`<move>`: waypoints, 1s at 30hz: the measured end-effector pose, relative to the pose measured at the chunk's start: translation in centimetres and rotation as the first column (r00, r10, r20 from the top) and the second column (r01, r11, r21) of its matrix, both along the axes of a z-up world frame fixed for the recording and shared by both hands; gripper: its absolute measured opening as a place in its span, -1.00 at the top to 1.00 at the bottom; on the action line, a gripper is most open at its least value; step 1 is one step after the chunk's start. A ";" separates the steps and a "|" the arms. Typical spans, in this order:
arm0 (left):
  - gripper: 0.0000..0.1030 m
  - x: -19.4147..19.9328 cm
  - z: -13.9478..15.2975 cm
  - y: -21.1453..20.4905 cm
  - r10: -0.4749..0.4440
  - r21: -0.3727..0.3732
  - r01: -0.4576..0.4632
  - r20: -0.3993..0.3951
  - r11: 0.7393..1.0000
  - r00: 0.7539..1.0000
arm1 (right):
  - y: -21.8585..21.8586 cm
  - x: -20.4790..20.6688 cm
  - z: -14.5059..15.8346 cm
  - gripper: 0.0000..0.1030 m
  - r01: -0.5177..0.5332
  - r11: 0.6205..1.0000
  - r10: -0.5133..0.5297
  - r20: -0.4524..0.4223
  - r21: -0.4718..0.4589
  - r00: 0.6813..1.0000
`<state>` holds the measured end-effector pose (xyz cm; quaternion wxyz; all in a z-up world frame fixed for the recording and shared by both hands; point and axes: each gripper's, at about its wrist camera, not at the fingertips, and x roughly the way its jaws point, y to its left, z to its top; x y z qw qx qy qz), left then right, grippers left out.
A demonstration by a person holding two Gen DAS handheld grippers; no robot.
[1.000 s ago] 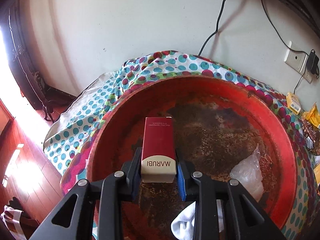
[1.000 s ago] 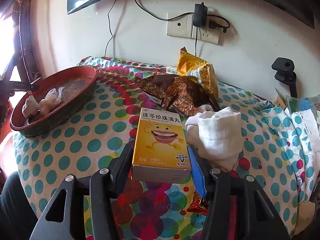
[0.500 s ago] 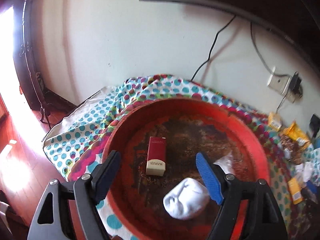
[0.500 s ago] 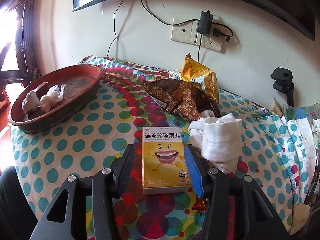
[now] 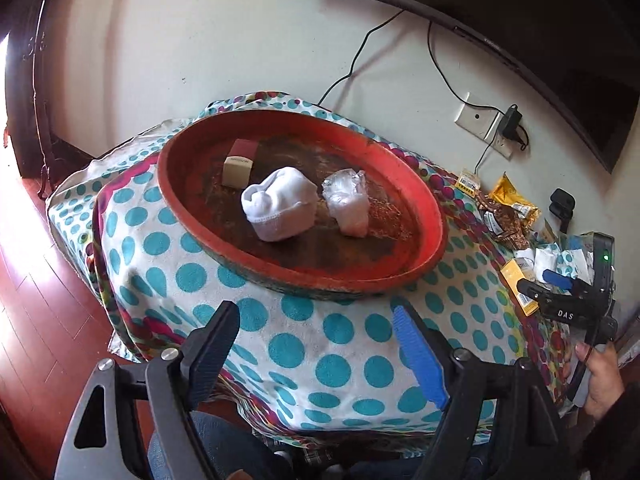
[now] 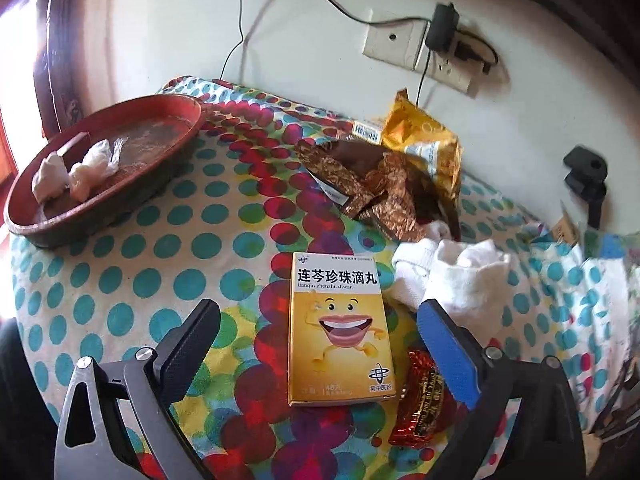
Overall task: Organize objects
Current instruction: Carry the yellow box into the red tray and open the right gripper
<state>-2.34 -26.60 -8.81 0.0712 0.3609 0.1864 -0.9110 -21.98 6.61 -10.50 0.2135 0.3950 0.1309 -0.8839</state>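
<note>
We see left gripper (image 5: 316, 340) wide, empty, near red tray (image 5: 434, 216); right gripper (image 6: 320, 344) jaws opening around yellow box (image 6: 340, 328), untouched.

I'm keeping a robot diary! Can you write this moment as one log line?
left gripper: open, empty | right gripper: jaws opening, yellow box between, untouched | bowl: red box, sock, bag

Left tongs (image 5: 316, 348) — black frame, triangular cut-outs, silver screws; one black ribbed pad, one blue. Right tongs (image 6: 320, 350) match — side view shows white "DAS" lettering, green light. Person: blue jeans (image 5: 224, 446), dark sleeve.
</note>
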 end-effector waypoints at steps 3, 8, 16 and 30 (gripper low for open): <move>-0.58 0.1 -0.3 -0.7 0.013 0.028 -0.013 0.000 1.000 1.000 | 0.5 -1.3 -1.3 -0.90 -0.002 0.999 0.005 0.076 -0.038 0.997; -0.58 0.3 -0.4 -1.1 0.029 0.041 -0.029 0.000 0.999 1.000 | -0.3 -1.7 -1.6 0.07 -0.002 1.000 0.002 0.079 -0.002 0.997; -0.58 0.3 -0.3 -0.9 0.019 0.017 -0.019 -0.014 1.000 1.000 | -3.1 -0.5 3.0 0.07 -0.011 1.000 0.011 -0.051 -0.013 0.999; -0.58 0.4 -0.5 -3.2 0.066 0.007 -0.065 -0.019 0.998 0.998 | -24.5 -2.7 3.9 0.06 -0.204 0.977 0.206 0.023 -0.059 0.978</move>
